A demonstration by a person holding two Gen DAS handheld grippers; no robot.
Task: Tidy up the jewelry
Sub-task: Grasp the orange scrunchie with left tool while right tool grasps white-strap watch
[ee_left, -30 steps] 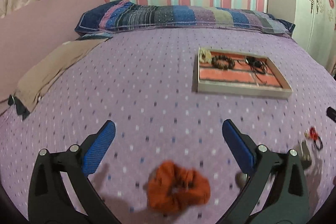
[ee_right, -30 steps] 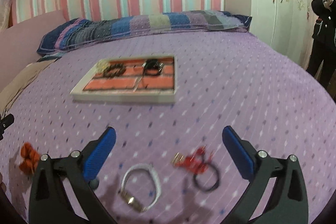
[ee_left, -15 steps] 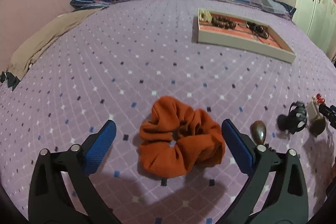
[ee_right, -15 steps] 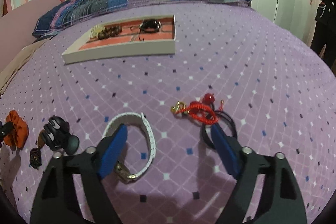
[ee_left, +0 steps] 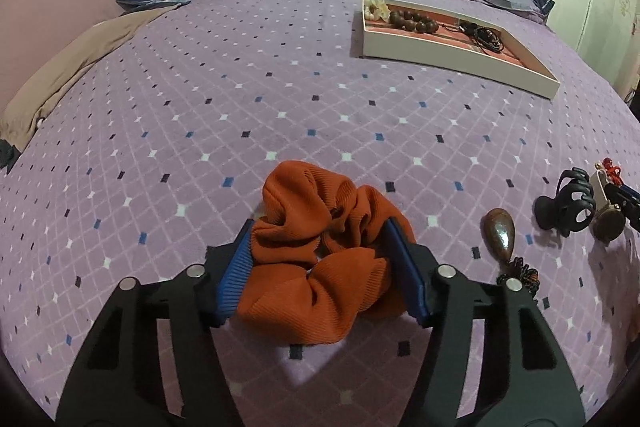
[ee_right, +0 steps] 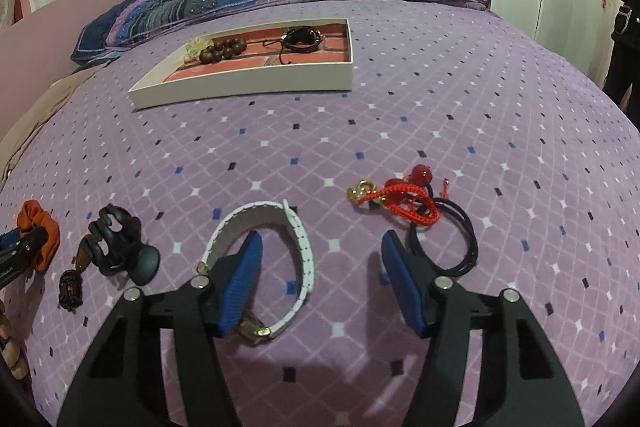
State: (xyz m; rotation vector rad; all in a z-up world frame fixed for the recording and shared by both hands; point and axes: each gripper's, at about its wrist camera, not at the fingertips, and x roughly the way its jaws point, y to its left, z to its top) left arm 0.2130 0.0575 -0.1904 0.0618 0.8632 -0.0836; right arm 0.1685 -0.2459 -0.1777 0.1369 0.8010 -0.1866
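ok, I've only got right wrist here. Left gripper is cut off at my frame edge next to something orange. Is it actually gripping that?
Observer: Yes. On left wrist, the left gripper is shut on the orange scrunchie, with both blue pads pressed into the fabric.
Operator: Full grip or just an edge?
Observer: Full. The pads flank its middle, and fabric bulges out ahead of the fingertips and below them.
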